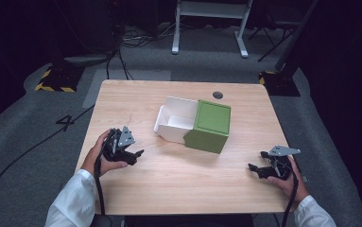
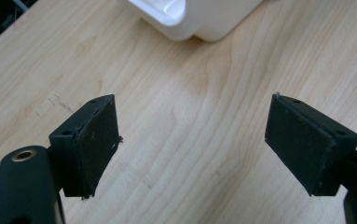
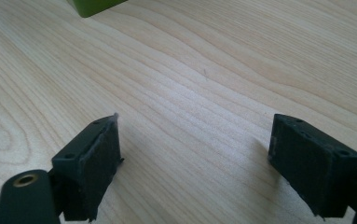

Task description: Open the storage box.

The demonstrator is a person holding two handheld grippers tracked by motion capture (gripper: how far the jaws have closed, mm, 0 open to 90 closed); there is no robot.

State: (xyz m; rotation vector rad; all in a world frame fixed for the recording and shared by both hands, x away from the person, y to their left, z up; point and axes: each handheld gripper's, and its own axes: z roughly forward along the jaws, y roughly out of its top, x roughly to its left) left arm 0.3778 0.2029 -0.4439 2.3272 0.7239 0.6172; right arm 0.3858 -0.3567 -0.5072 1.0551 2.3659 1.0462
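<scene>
A white box sits mid-table, its inside bare as far as shows, with a green lid slid half over its right side. The left gripper, near the box's left end, has jaws wide apart, holding nothing. The right gripper, well apart to the right, is likewise wide and empty

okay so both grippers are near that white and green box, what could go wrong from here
1. The green lid sits only partway over the white box, so a push from one side could slide it off or skew it.
2. The box looks light and lies loose on the table; the open left gripper could shove it away rather than grasp it.
3. The right gripper is apart from the box, so nothing braces that side yet.
</scene>
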